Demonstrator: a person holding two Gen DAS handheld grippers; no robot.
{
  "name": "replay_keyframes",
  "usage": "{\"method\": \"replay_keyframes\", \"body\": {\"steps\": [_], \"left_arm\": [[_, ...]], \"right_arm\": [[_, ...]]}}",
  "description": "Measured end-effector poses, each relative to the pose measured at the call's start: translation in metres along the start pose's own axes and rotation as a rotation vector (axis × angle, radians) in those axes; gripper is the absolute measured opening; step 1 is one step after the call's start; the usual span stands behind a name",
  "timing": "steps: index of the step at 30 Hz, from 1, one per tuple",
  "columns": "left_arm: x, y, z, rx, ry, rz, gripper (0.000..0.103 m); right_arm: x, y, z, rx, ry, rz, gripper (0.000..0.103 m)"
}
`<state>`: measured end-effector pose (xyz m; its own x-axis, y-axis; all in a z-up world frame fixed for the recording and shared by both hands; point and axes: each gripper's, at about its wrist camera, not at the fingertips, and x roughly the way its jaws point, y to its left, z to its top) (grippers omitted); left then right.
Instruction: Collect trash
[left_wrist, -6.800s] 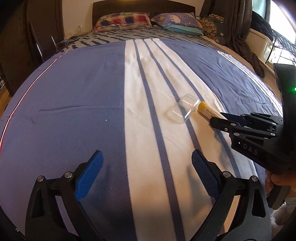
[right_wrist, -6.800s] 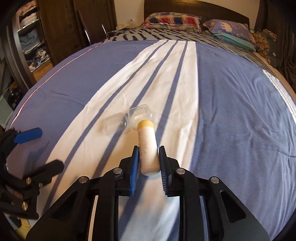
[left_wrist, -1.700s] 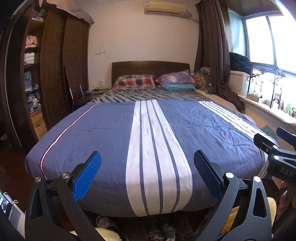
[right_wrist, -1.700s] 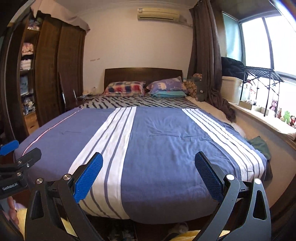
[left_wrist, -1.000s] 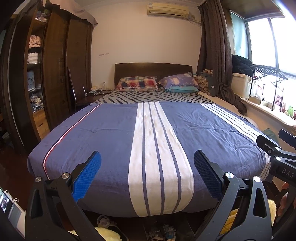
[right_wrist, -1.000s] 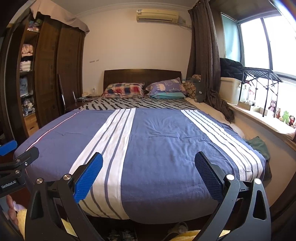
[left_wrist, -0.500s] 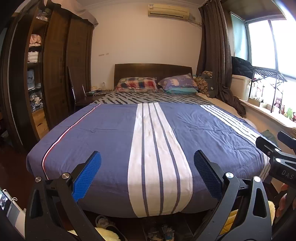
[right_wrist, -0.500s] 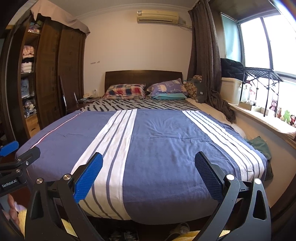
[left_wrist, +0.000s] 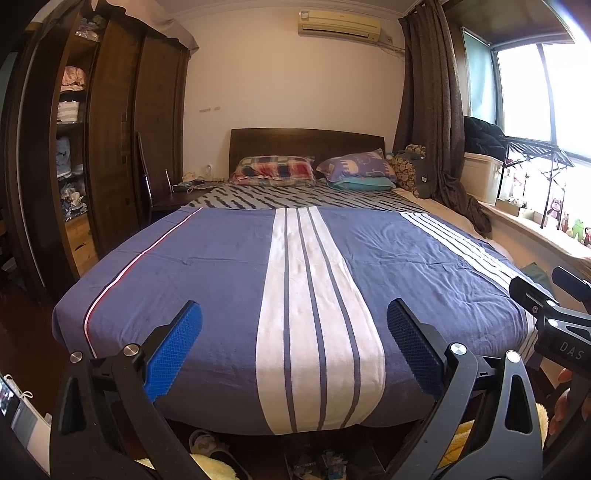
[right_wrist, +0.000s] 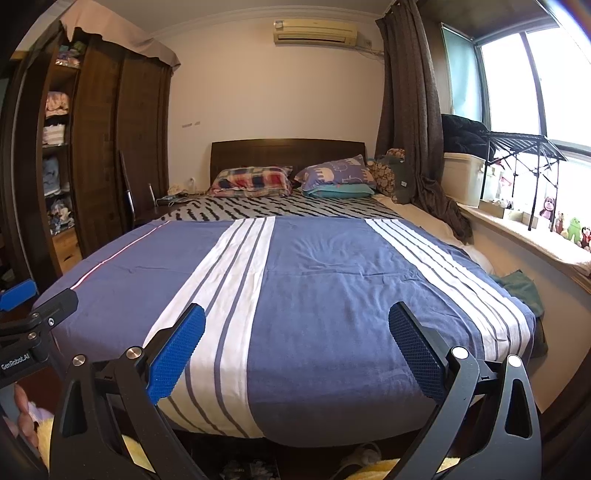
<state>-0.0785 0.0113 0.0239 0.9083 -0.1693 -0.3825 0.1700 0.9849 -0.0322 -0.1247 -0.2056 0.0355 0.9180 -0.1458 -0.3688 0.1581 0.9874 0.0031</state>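
Note:
No trash shows in either view. My left gripper (left_wrist: 293, 341) is open and empty, held off the foot of the bed (left_wrist: 221, 266), which has a blue cover with white stripes. My right gripper (right_wrist: 297, 345) is open and empty too, also off the foot of the bed (right_wrist: 332, 280). The right gripper's black body shows at the right edge of the left wrist view (left_wrist: 554, 317). The left gripper shows at the left edge of the right wrist view (right_wrist: 29, 314).
A dark wooden wardrobe (left_wrist: 110, 147) stands left of the bed. Pillows (left_wrist: 275, 170) lie by the headboard. A curtain (left_wrist: 432, 122), a white storage box (left_wrist: 480, 177) and a windowsill with toys (right_wrist: 569, 225) are on the right. Shoes (left_wrist: 207, 441) lie under the bed's foot.
Over the last second both views have shifted only slightly. Earlier, the right gripper held a yellow-capped tube on the bed beside a clear plastic case; neither shows now.

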Motion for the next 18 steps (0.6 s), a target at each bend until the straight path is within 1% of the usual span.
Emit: {"method": "replay_keyframes", "body": {"steps": [18], "left_arm": [[-0.0005, 0.0, -0.0003, -0.003, -0.004, -0.002, 0.095]], "right_arm": [[0.0028, 0.0027, -0.0015, -0.005, 0.001, 0.0, 0.1]]}}
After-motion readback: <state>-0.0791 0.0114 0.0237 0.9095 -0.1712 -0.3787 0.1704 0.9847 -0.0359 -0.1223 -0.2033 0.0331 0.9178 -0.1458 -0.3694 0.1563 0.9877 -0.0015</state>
